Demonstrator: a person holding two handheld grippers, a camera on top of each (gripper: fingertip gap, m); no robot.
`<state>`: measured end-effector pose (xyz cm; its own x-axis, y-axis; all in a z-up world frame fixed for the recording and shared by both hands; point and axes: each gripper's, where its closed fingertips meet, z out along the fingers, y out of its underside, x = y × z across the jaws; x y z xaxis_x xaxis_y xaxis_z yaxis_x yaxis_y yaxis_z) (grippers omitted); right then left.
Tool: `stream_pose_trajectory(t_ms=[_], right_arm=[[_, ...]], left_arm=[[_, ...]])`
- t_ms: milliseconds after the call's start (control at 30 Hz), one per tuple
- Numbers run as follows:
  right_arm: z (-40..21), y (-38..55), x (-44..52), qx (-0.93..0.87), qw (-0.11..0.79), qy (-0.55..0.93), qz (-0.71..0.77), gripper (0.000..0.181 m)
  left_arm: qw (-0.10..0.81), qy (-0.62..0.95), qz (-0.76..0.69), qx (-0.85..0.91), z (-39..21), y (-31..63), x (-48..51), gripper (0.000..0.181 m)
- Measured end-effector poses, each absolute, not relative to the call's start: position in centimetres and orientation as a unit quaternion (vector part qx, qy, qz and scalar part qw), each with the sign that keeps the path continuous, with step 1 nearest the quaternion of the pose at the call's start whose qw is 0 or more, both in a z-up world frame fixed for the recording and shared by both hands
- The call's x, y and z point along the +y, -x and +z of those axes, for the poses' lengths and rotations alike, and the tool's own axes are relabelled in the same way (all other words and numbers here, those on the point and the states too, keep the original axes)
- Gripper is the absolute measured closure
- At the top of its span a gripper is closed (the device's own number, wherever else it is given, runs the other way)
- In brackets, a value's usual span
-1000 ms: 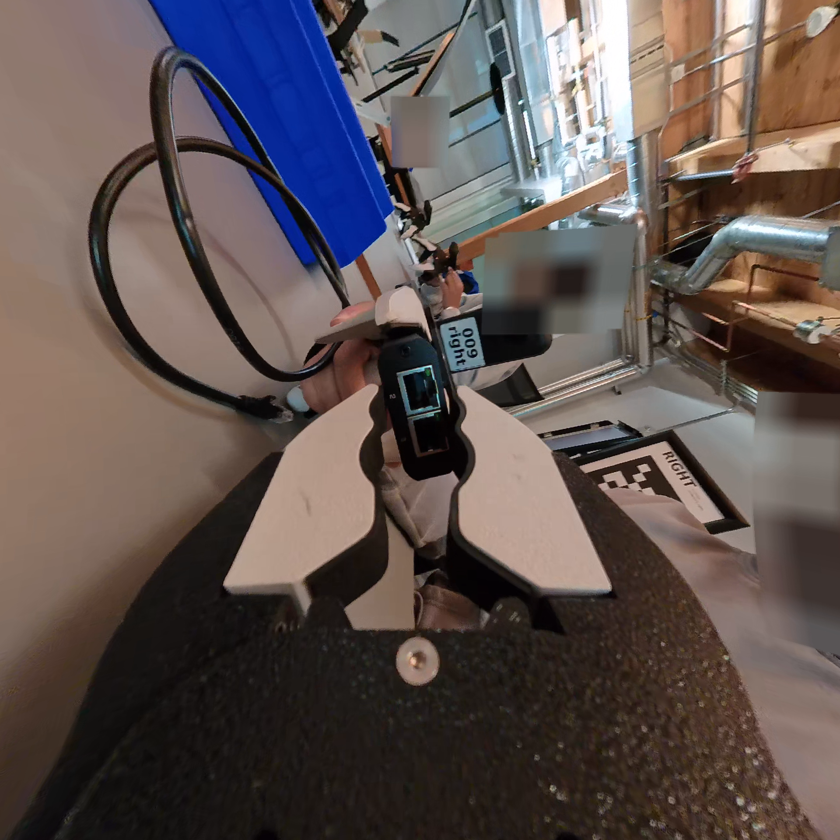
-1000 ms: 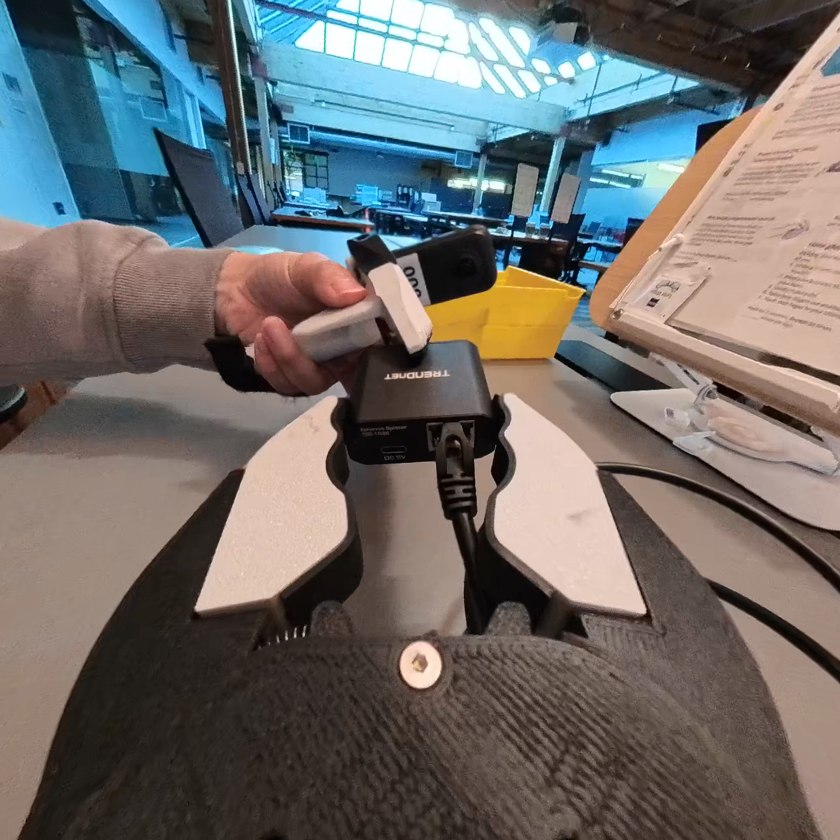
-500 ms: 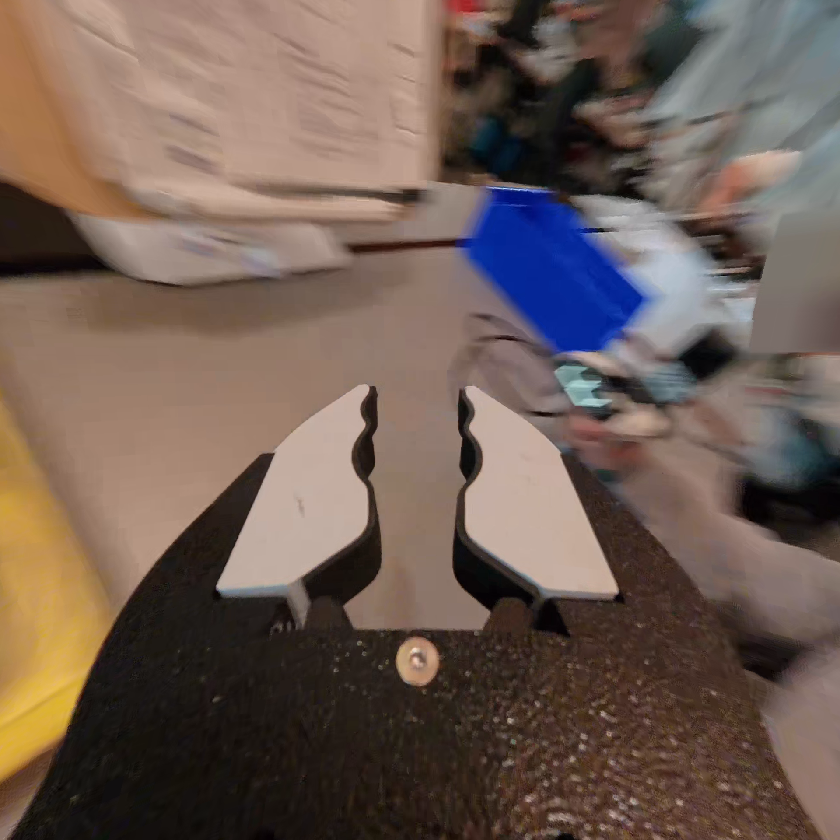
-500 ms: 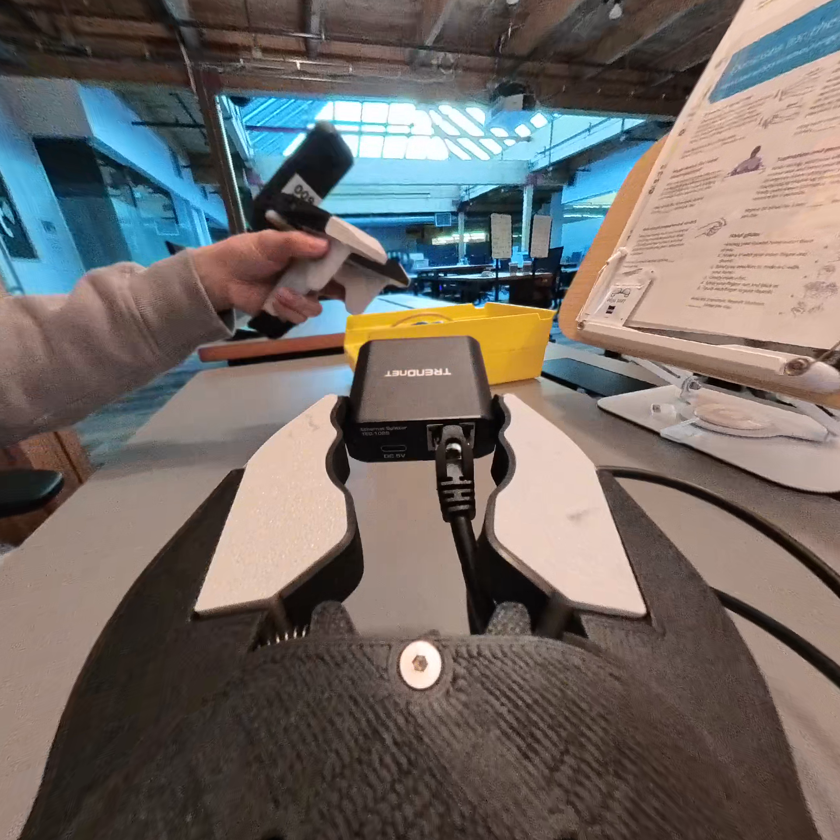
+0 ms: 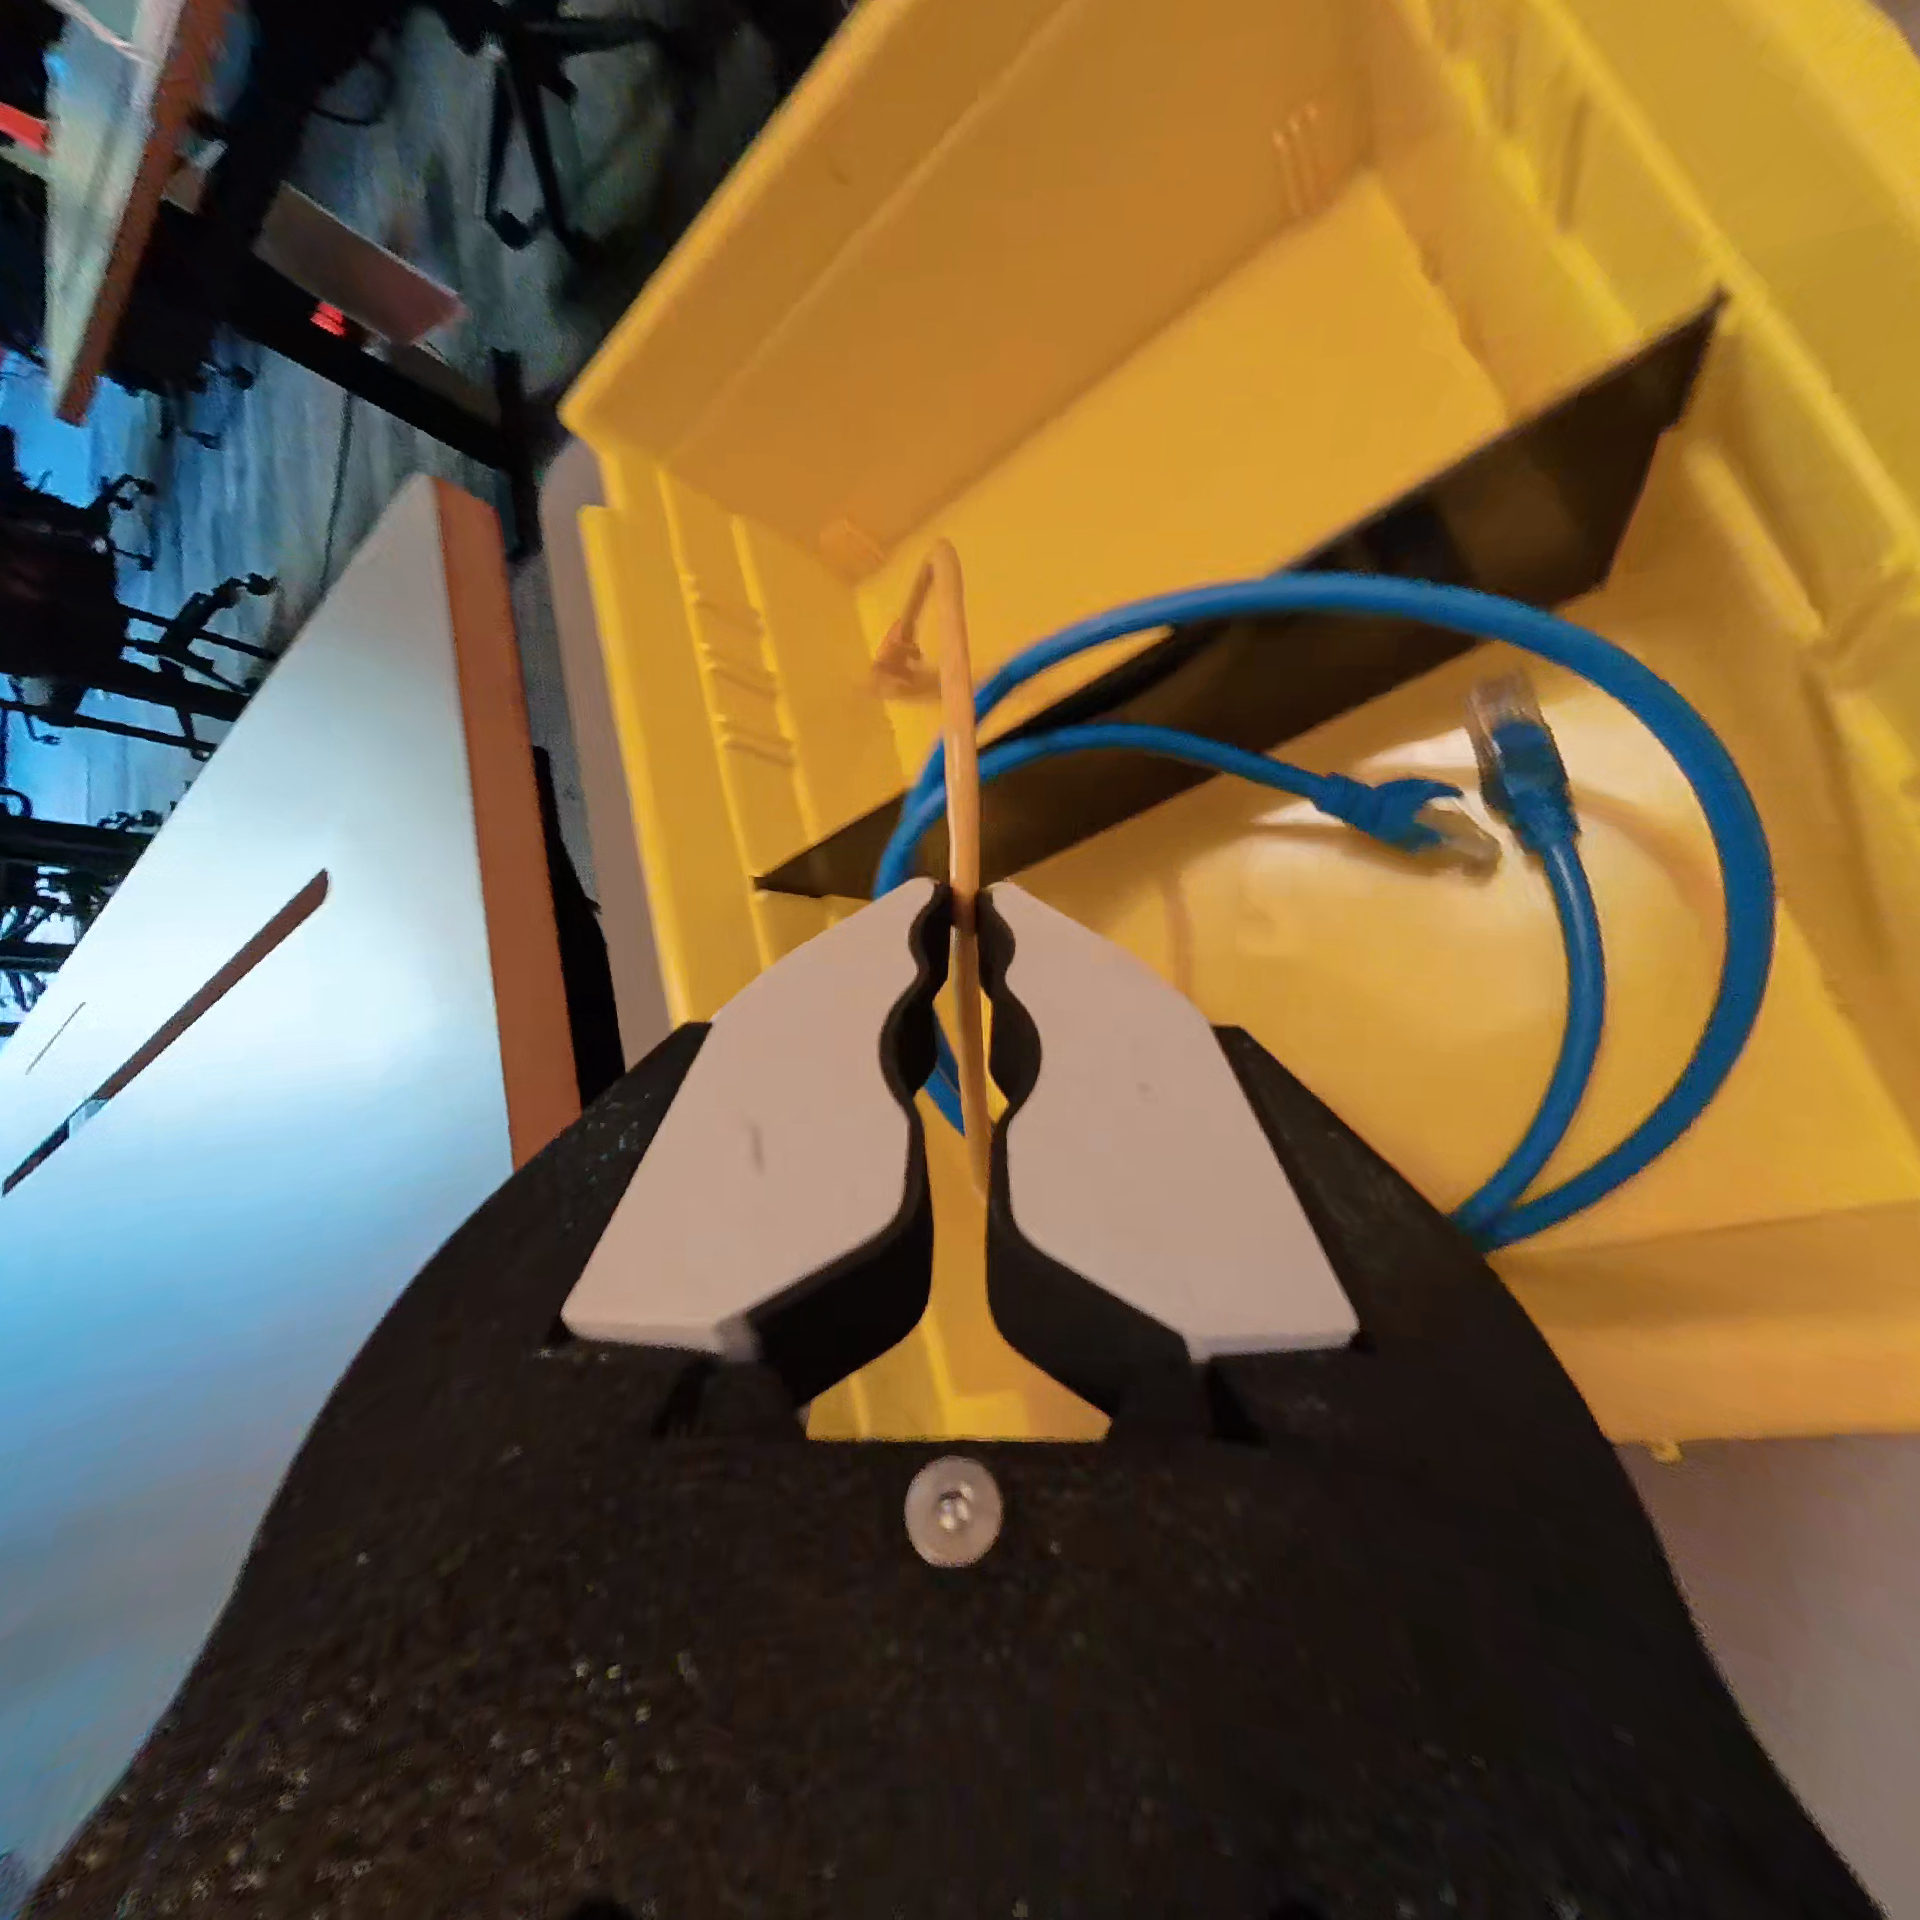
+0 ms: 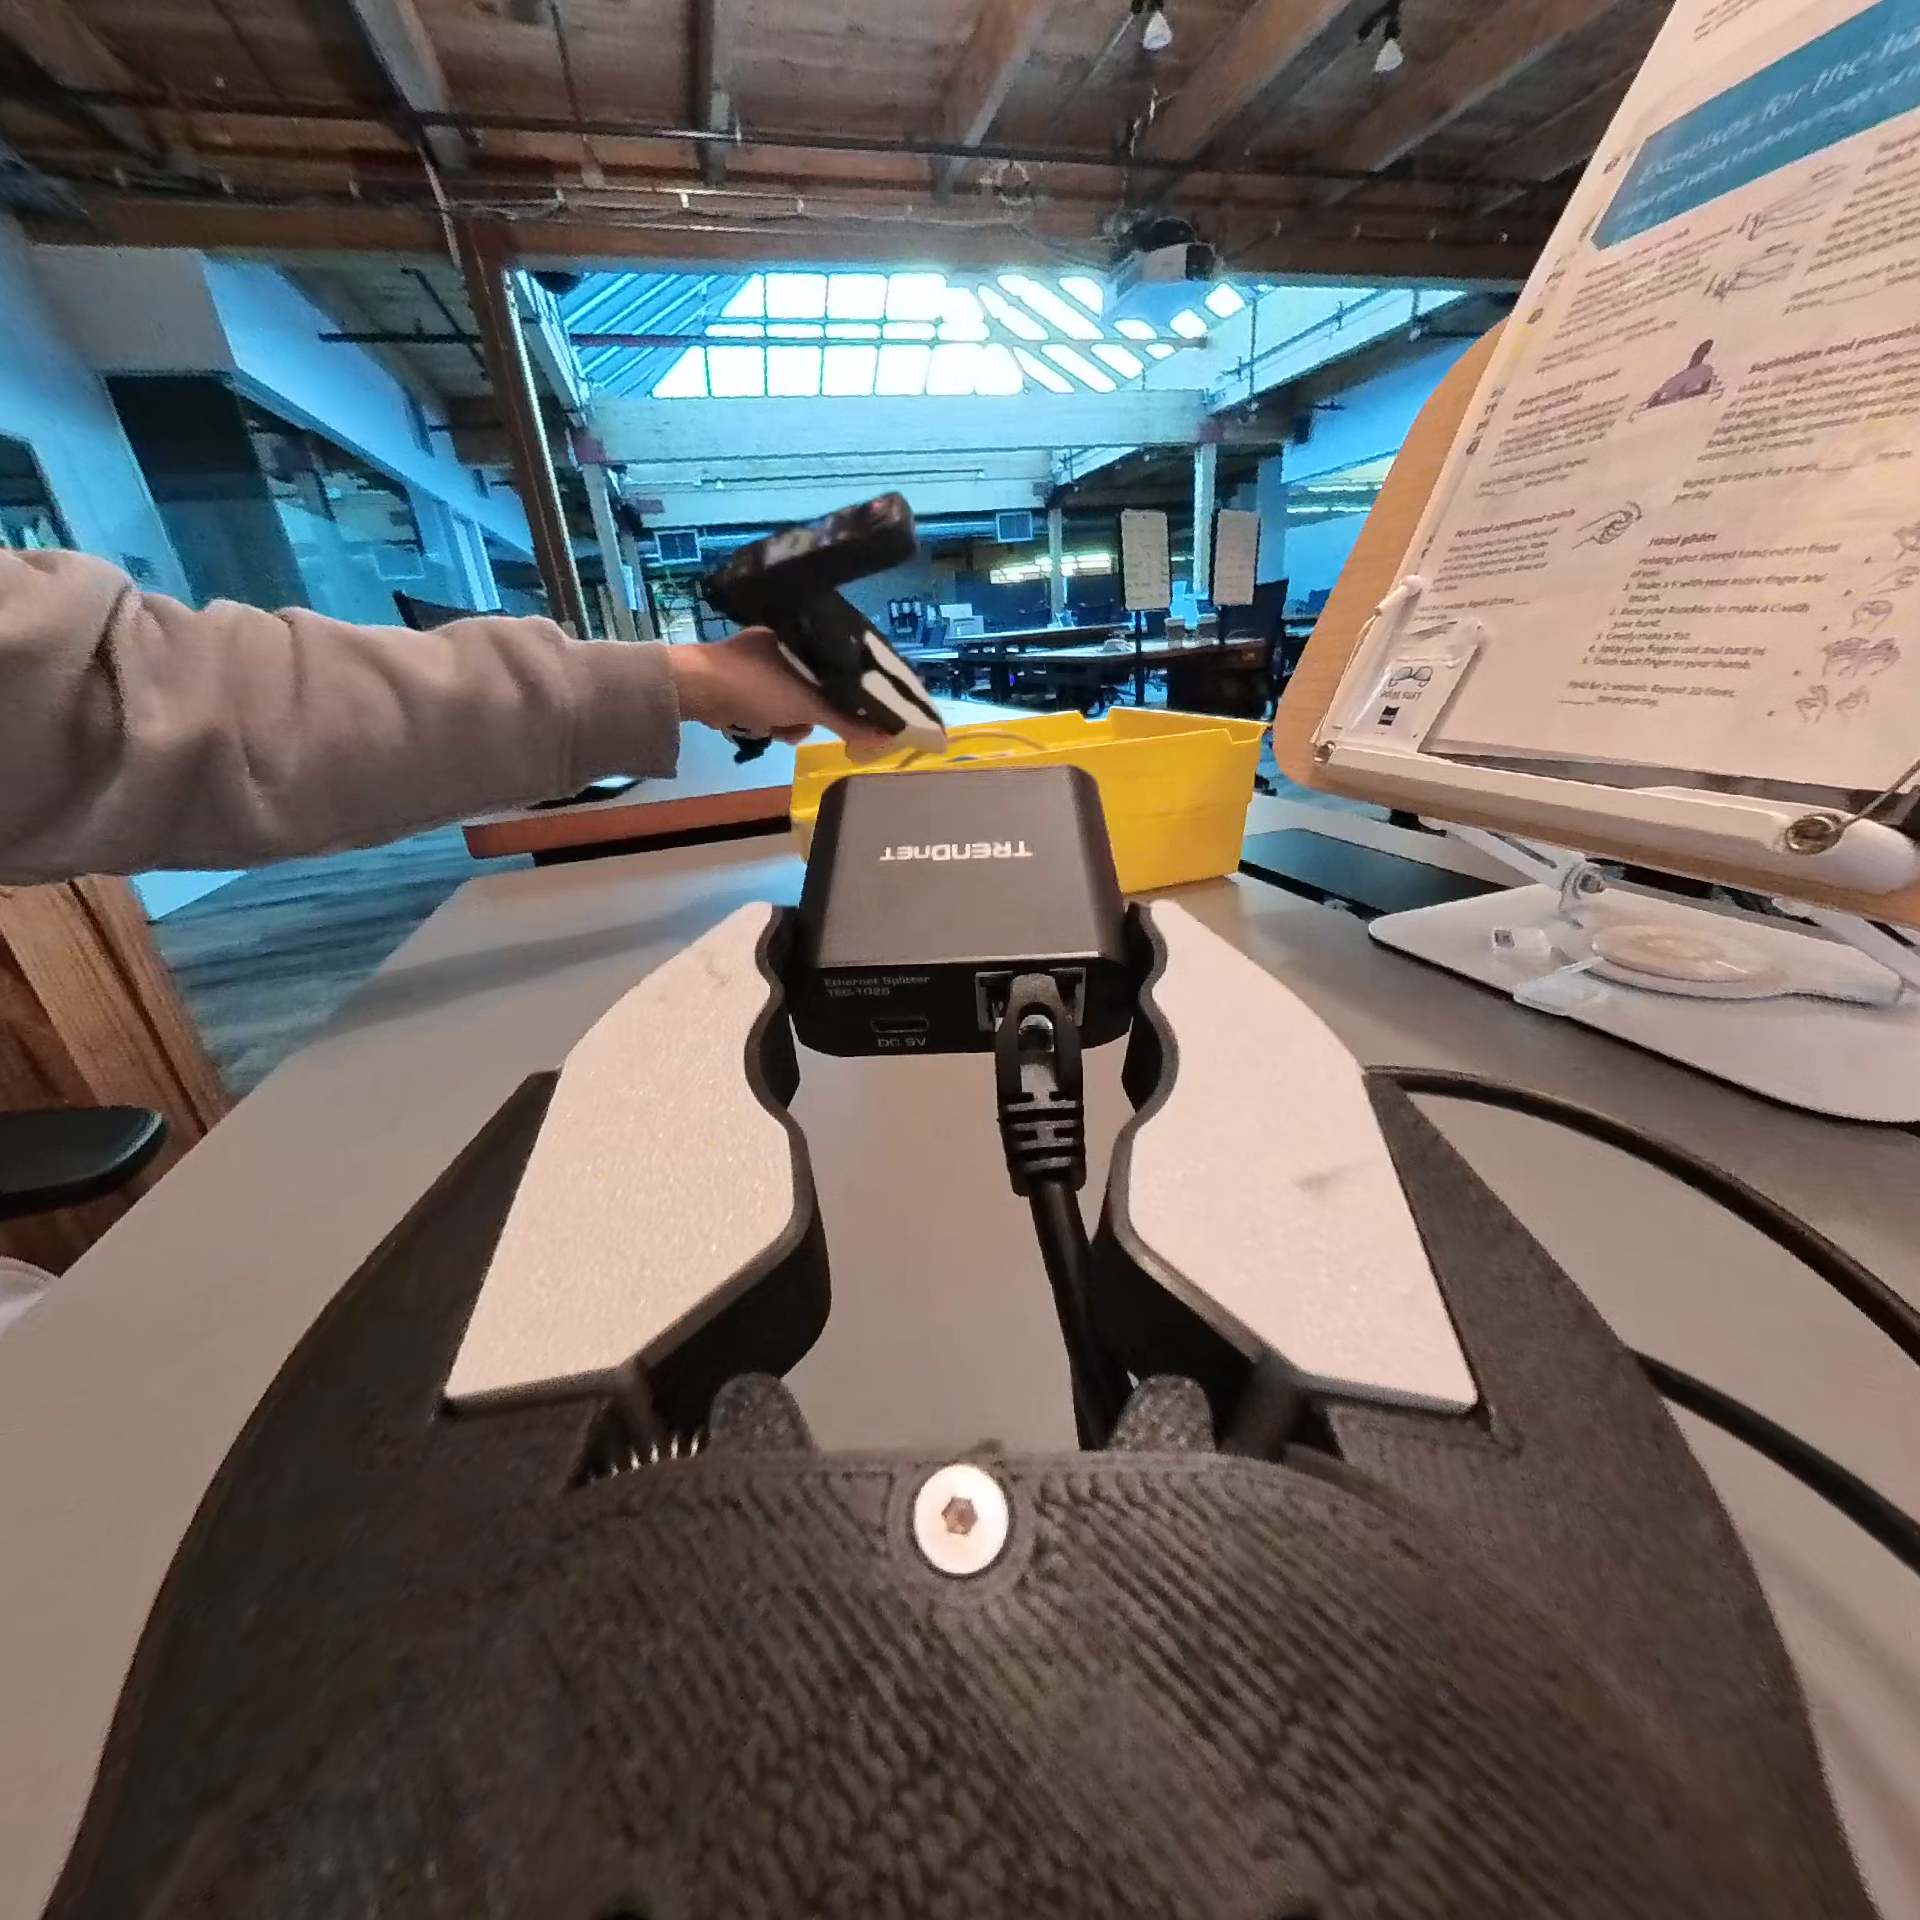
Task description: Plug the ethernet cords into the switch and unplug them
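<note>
My right gripper [image 6: 961,935] is shut on the black switch [image 6: 956,883] and holds it just above the grey table [image 6: 468,997]. A black ethernet cord [image 6: 1039,1132] is plugged into its near right port. My left gripper [image 5: 964,904] is shut on a thin yellow cord [image 5: 961,790] inside the yellow bin [image 5: 1195,343]; the cord's plug [image 5: 902,649] sticks out past the fingertips. A coiled blue cord [image 5: 1579,935] lies in the bin to the right. In the right wrist view the left gripper [image 6: 899,727] reaches into the bin [image 6: 1174,810].
A black divider [image 5: 1455,540] crosses the yellow bin. A document stand with printed pages [image 6: 1662,520] on a white base [image 6: 1621,997] stands at the right of the table. A second table with an orange edge [image 5: 488,779] is beyond the bin. Loose black cable [image 6: 1714,1195] runs at right. Some 45 centimetres of space lies between my two pairs of fingers.
My left gripper let go of the switch, swung over to the yellow bin and shut on the yellow cord. My right gripper still holds the switch with the black cord in it.
</note>
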<state>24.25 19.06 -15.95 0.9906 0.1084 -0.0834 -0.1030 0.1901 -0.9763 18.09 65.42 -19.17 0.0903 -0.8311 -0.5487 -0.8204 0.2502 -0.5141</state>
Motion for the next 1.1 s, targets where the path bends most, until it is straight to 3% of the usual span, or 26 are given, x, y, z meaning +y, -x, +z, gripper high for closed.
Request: stream_pose_trajectory(t_ms=[33,300,400,500,600,767,933,1100], right_arm=[[-15.9,-24.3,19.0,-0.002,0.772,0.632,0.07,0.12],[-16.2,-23.9,19.4,-0.013,0.762,0.644,0.073,0.12],[-15.9,-24.4,19.0,0.002,0.773,0.63,0.077,0.12],[-15.6,-25.7,18.0,0.027,0.785,0.615,0.072,0.12],[-14.9,-27.6,16.0,0.051,0.795,0.603,0.037,0.12],[-14.8,-29.8,12.9,0.072,0.799,0.597,0.003,0.12],[-15.4,-29.5,13.1,0.065,0.792,0.607,0.006,0.12],[-15.6,-29.1,13.6,0.059,0.789,0.612,0.012,0.12]], left_arm=[[0.424,0.618,-0.02,0.662,-18.4,-18.2,65.6,0.177],[0.558,0.593,-0.165,0.556,-6.7,-18.6,65.3,0.178],[0.592,0.497,-0.253,0.581,-1.0,-18.9,59.7,0.178],[0.602,0.365,-0.309,0.639,1.0,-18.7,51.0,0.177],[0.598,0.245,-0.307,0.699,-2.0,-17.6,41.7,0.178],[0.58,0.093,-0.225,0.777,-13.3,-14.6,31.2,0.178],[0.493,0.013,-0.201,0.846,-22.7,-10.5,28.8,0.177],[0.442,0.061,-0.243,0.861,-24.8,-8.6,29.3,0.172]])
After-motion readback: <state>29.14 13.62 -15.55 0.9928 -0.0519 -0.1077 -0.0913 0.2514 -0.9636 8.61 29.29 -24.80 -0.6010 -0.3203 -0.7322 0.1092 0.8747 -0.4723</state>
